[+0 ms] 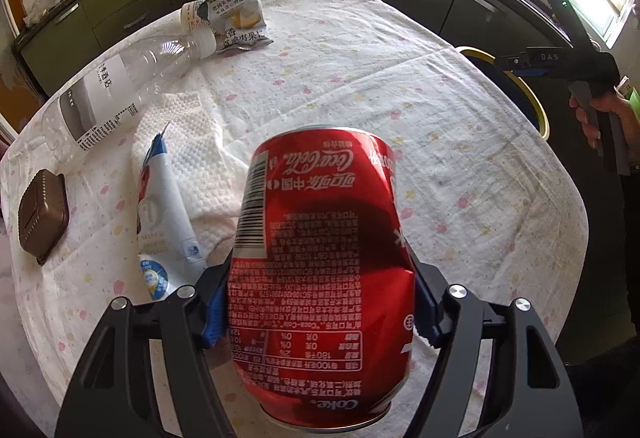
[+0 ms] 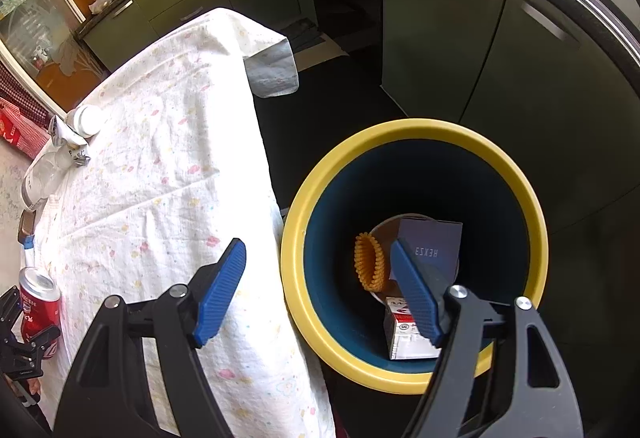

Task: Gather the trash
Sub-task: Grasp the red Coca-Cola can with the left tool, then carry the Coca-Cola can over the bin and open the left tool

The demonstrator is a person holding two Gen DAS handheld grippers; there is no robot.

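Gripping a dented red cola can [image 1: 320, 278] between its blue pads [image 1: 214, 318], the left gripper [image 1: 320, 312] fills the lower centre of the left wrist view, with the can held clear above the cloth-covered table [image 1: 460, 166]. The fingers are drawn in tight against the can's creased sides, one pad on each flank.

To finish this step well, the can should probably travel toward the yellow-rimmed bin [image 2: 412, 378], which stands on the floor just beside the table's edge at lower right of the right wrist view. Judging from the crumpled metal, the hold looks firm, but the can is top-heavy in the grip, so a level carry and a release only once it is over the bin's mouth would seem wise.

The right gripper [image 2: 320, 290] hangs over the gap between table and bin, fingers spread wide and holding nothing. A box [image 2: 434, 242], a yellow ridged ring [image 2: 370, 262] and a carton [image 2: 400, 338] already lie in the bin.

More litter waits at upper left of the left wrist view: a clear plastic bottle [image 1: 120, 94], a snack wrapper [image 1: 236, 14], a paper towel [image 1: 192, 158], a white-and-blue packet [image 1: 164, 214] and a brown tray [image 1: 42, 216].
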